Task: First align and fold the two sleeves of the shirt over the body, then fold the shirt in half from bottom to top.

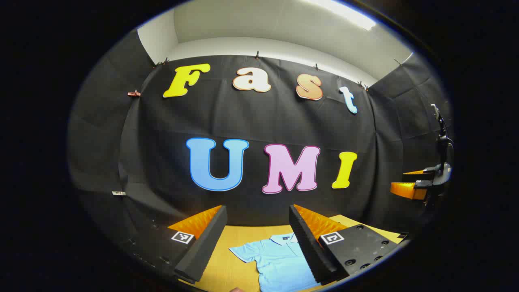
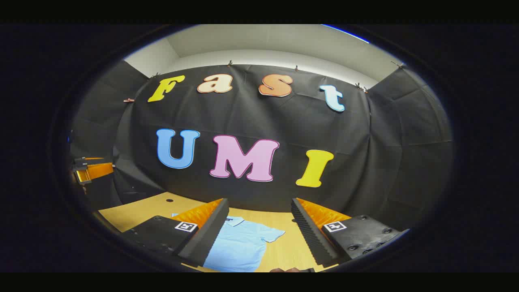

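A light blue short-sleeved polo shirt (image 1: 279, 259) lies flat on the wooden table (image 1: 239, 239), collar toward the back wall, sleeves spread out. In the left gripper view my left gripper (image 1: 257, 247) hangs open above the table, with the shirt's left sleeve and body showing between its fingers. In the right gripper view my right gripper (image 2: 259, 235) is open as well, above the shirt (image 2: 241, 243), whose other sleeve (image 2: 271, 234) lies between its fingers. Neither gripper touches the cloth. The right gripper (image 1: 417, 184) shows far right in the left gripper view; the left gripper (image 2: 91, 170) shows far left in the right gripper view.
The black cloth wall (image 1: 259, 129) closes the booth behind the table and on both sides. Bare table wood (image 2: 134, 211) stretches left of the shirt in the right gripper view. A fingertip (image 1: 236, 289) peeks in at the bottom edge of the left gripper view.
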A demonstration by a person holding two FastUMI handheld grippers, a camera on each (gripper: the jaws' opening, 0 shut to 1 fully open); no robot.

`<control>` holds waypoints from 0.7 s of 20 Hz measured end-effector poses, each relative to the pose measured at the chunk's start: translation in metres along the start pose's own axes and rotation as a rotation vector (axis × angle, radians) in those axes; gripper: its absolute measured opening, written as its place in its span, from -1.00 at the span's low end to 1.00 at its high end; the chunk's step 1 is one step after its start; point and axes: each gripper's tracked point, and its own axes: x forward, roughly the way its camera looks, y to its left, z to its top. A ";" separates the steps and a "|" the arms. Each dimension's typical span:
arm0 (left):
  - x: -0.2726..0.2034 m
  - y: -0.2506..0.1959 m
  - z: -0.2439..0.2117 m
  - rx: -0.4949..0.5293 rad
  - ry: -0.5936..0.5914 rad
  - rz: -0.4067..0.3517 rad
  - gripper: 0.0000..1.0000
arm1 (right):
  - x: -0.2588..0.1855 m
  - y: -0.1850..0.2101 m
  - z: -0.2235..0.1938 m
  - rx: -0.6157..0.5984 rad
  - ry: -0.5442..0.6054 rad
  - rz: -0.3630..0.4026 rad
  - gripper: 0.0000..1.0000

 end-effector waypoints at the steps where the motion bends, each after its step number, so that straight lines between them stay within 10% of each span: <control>1: -0.001 0.000 -0.001 -0.001 0.003 0.002 0.94 | 0.001 -0.002 0.001 0.003 -0.003 -0.001 0.97; 14: 0.000 0.007 0.011 -0.021 -0.026 0.043 0.95 | 0.006 -0.018 -0.001 0.018 0.002 -0.023 0.94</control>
